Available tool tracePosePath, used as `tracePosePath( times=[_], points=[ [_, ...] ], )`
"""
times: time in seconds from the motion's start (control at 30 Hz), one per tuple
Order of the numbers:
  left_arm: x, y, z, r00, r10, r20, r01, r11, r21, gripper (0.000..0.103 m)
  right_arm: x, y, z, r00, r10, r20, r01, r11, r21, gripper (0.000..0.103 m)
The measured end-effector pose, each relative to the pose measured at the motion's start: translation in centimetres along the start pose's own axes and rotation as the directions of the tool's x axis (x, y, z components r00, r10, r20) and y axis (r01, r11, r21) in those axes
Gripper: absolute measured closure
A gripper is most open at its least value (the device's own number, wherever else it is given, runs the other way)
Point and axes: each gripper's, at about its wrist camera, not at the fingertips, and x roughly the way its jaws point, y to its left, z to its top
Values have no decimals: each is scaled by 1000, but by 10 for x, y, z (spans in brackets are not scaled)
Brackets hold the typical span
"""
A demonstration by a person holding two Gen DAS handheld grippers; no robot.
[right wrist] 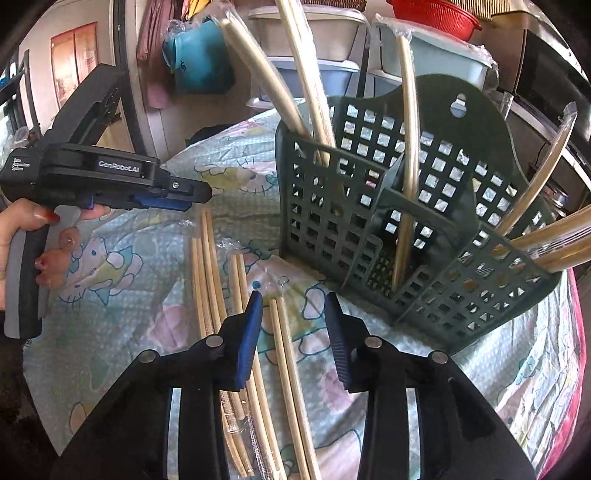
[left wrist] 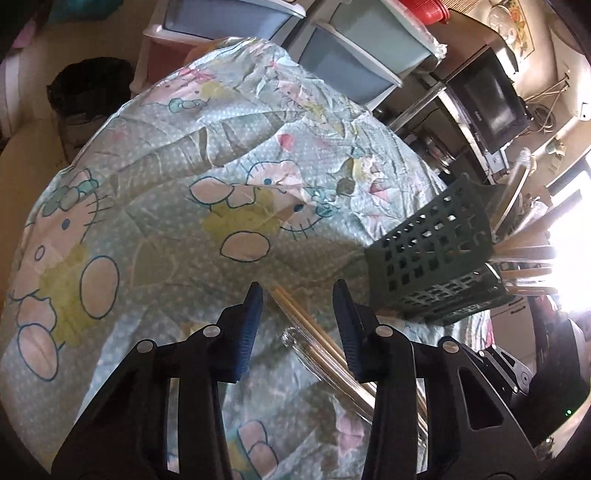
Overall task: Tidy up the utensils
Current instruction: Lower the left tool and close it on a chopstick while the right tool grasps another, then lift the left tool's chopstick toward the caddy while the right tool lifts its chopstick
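A dark green perforated utensil holder (right wrist: 354,192) stands on the cartoon-print cloth (right wrist: 122,280), with several wrapped wooden chopsticks (right wrist: 406,155) sticking out of its compartments. More chopstick pairs (right wrist: 207,280) lie loose on the cloth in front of it. My right gripper (right wrist: 292,297) hovers over one loose pair (right wrist: 286,343); the sticks lie between its blue pads without touching them. In the left wrist view my left gripper (left wrist: 297,295) straddles a plastic-wrapped pair (left wrist: 310,332) the same way, with gaps on both sides. The holder (left wrist: 428,251) is just to its right.
A person's hand (right wrist: 22,236) holds the left gripper (right wrist: 184,195) at the left of the right wrist view. Behind the table are plastic drawer units (left wrist: 332,55), a black bin (left wrist: 88,92), a microwave (left wrist: 487,103) and a red basket (right wrist: 436,14).
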Motion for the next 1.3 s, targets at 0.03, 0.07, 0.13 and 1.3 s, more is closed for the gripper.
tracePosePath(
  times=[0.03,0.07,0.13,1.3],
  points=[
    [3,1,0,1000,7,-3,-7,1000,-3,71,2,1,1,1000,6,-4,-6,1000,1,70],
    [5,3,0,1000,14,-4,-14,1000,-6,71,4,2,1,1000,14,-9,-14,1000,1,70],
    [8,5,-1,1000,22,-7,-22,1000,-9,71,9,3,3,1000,23,-19,-23,1000,-2,70],
    [15,34,0,1000,-8,30,10,998,-69,100,31,1,11,1000,14,-11,-14,998,65,93]
  ],
)
